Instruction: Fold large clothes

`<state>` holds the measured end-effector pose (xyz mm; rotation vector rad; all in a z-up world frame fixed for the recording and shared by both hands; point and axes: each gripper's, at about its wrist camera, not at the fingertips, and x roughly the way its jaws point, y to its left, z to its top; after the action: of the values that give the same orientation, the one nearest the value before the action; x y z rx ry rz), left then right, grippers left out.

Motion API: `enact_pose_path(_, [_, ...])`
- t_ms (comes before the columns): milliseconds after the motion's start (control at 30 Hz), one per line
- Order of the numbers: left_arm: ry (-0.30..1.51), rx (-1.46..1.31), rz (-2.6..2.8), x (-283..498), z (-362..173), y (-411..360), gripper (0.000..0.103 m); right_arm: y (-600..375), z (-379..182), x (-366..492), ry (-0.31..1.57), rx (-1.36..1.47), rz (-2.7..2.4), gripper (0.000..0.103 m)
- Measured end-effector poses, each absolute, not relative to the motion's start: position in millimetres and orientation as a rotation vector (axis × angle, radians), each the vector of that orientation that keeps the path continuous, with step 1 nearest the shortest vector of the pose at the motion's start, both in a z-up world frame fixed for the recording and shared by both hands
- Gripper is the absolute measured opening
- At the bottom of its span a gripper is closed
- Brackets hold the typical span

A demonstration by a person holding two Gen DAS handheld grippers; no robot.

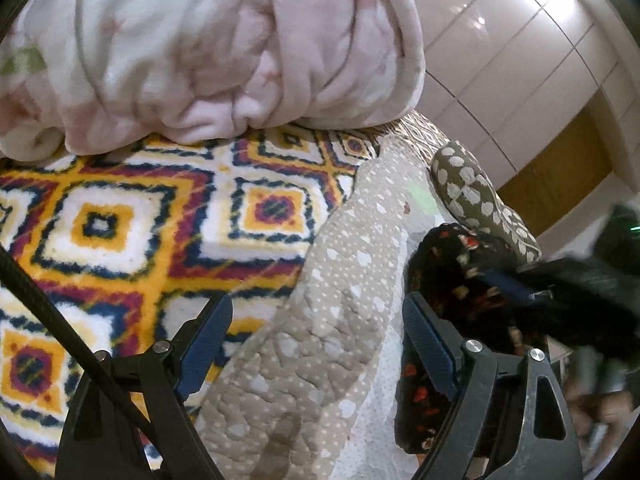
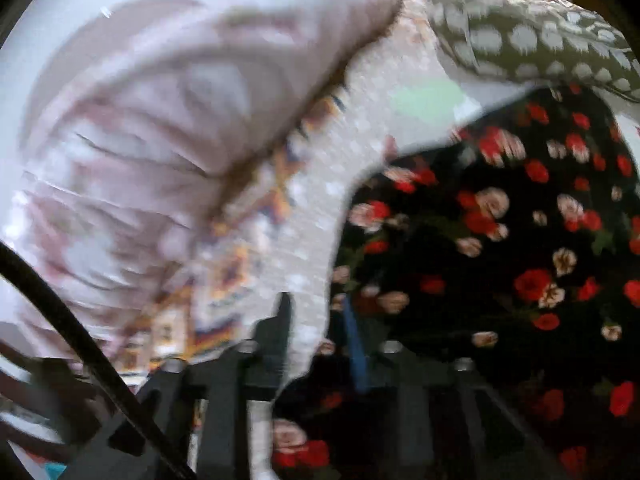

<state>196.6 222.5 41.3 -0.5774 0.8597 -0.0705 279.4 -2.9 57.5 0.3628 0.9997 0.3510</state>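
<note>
Lying right of the released left tongs point(image 1: 318, 338): black floral garment point(image 1: 448, 264); right tongs point(image 2: 320, 320) unclear.

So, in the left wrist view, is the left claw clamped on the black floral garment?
No: the left claw stands wide open over beige dotted quilted fabric, the black floral garment beside it.

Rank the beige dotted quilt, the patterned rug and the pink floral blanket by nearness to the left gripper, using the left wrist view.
1. Beige dotted quilt, between the open jaws.
2. Patterned rug, left and beyond.
3. Pink floral blanket, top, farthest.
</note>
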Motion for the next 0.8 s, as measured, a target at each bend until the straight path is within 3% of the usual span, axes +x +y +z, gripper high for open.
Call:
enact_pose_path(100, [0.869, -0.583, -0.07, 197.5, 39.0, 221.4, 0.086, -11.3, 89.7, 253.6, 0.934, 0.309, 0.353, 0.036])
enact_pose_path(200, [0.867, -0.601, -0.066, 197.4, 38.0, 224.4, 0.086, -6.1, 91.3, 233.3, 0.943, 0.209, 0.349, 0.005])
enact_pose_path(400, [0.871, -0.601, -0.048, 198.3, 35.6, 225.6, 0.086, -7.3, -1.0, 228.5, 1.084, 0.244, 0.334, 0.0])
enact_pose_path(800, [0.861, -0.552, -0.038, 195.8, 42.1, 211.1, 0.086, 16.6, 24.7, 211.1, 0.966, 0.082, 0.254, 0.002])
